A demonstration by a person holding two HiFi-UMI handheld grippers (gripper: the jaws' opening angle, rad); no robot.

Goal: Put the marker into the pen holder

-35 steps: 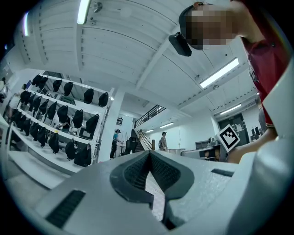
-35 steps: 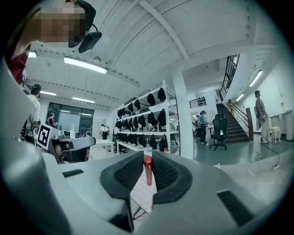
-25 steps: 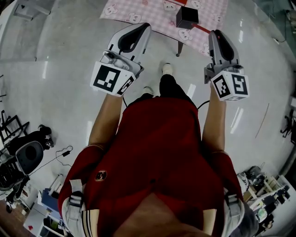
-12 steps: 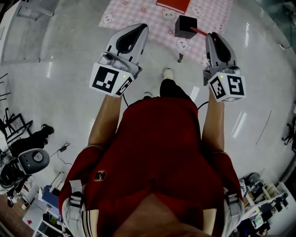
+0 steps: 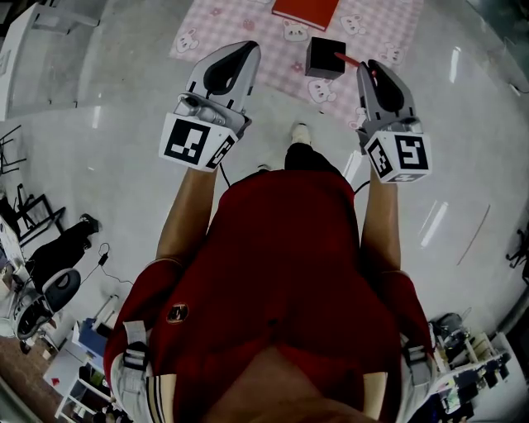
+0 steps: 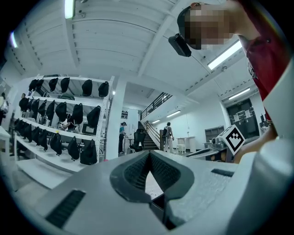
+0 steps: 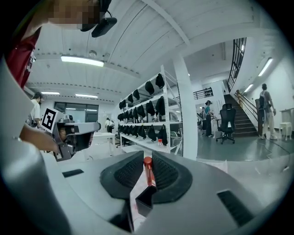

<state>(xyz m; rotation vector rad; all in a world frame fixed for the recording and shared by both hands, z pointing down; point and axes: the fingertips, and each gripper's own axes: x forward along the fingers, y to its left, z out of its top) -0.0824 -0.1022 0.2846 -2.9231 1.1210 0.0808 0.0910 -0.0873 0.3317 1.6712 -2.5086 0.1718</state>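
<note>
At the edge of the pink-checked tabletop (image 5: 221, 23), the right tongs (image 7: 147, 161) pinch the red marker (image 7: 148, 173), its far end just beside the black pen holder (image 5: 324, 58), while the left tongs (image 6: 149, 155) are closed on nothing.

Marker (image 7: 149, 174): red. Pen holder (image 5: 324, 58): black. Cloth (image 5: 248, 25): pink check with white animal motifs. Book (image 5: 306, 10): red. Left gripper (image 5: 238, 48) and right gripper (image 5: 369, 66): pale grey shells, dark grey ribbed jaws, black-and-white square markers. Shirt (image 5: 281, 248): dark red.
</note>
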